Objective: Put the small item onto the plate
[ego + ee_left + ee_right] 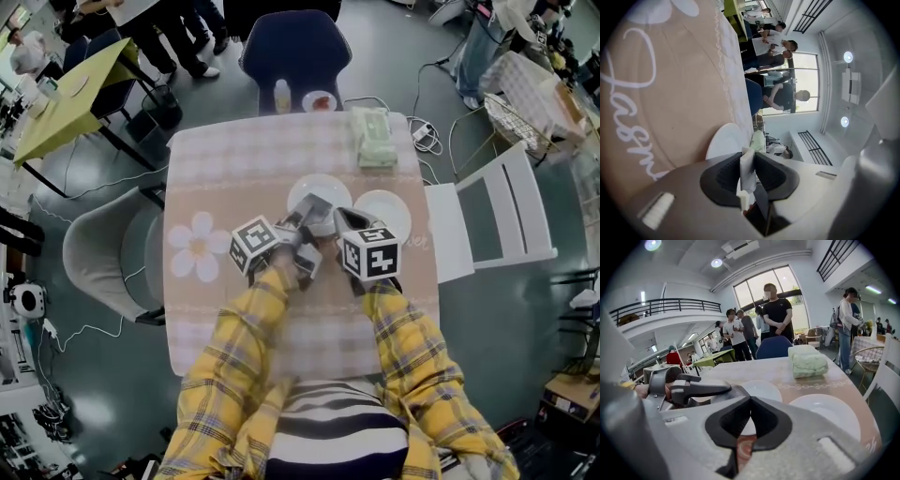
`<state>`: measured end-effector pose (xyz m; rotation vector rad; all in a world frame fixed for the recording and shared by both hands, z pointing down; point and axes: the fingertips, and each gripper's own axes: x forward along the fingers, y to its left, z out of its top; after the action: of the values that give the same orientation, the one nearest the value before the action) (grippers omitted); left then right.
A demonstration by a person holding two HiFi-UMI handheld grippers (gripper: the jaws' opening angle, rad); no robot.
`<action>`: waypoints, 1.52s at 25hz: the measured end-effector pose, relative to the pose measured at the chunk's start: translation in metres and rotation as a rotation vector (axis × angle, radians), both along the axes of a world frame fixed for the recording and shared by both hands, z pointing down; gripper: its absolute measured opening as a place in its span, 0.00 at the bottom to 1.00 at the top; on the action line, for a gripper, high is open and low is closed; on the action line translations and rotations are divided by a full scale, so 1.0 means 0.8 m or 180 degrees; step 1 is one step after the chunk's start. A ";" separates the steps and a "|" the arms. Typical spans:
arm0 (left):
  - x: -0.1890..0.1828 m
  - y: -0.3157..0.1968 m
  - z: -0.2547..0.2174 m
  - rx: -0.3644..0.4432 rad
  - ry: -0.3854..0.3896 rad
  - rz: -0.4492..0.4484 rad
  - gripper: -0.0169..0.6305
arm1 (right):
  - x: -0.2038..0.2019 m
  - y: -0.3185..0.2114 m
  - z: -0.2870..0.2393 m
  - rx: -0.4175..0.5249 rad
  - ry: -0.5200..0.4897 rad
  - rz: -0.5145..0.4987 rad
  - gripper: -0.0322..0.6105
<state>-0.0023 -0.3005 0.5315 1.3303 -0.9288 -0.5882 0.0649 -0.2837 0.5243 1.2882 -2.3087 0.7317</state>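
On the pink checked table (234, 150) two white plates lie side by side, the left plate (319, 187) and the right plate (384, 208). My left gripper (312, 214) hovers at the near rim of the left plate. In the left gripper view its jaws (747, 161) are shut on a small thin white item (746, 172), with the plate (723, 140) just beyond. My right gripper (345, 221) sits close beside it between the plates. In the right gripper view its pads (749, 401) meet at the tips with nothing seen held. Both plates (761, 389) (829, 413) lie ahead.
A green tissue pack (374, 139) lies at the table's far right. A small bottle (282, 96) and a small dish (320, 101) stand at the far edge by a blue chair (295, 47). A white chair (492, 220) stands right, a grey one (108, 253) left. People stand beyond.
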 end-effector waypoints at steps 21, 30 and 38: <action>-0.013 0.017 0.006 0.0044 -0.1104 0.0023 0.35 | -0.007 0.007 0.011 -0.0078 -0.0017 0.0006 0.05; 0.013 0.023 0.006 0.0608 -0.2298 0.0791 0.41 | 0.002 0.016 0.014 -0.0103 -0.0033 0.0055 0.05; 0.017 0.028 0.027 0.1147 -0.3954 0.1616 0.51 | 0.000 0.021 0.015 -0.0103 -0.0057 0.0045 0.05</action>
<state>0.0110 -0.2782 0.5531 2.2068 -1.3937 0.6071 0.0652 -0.2667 0.5361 1.2900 -2.2944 0.7850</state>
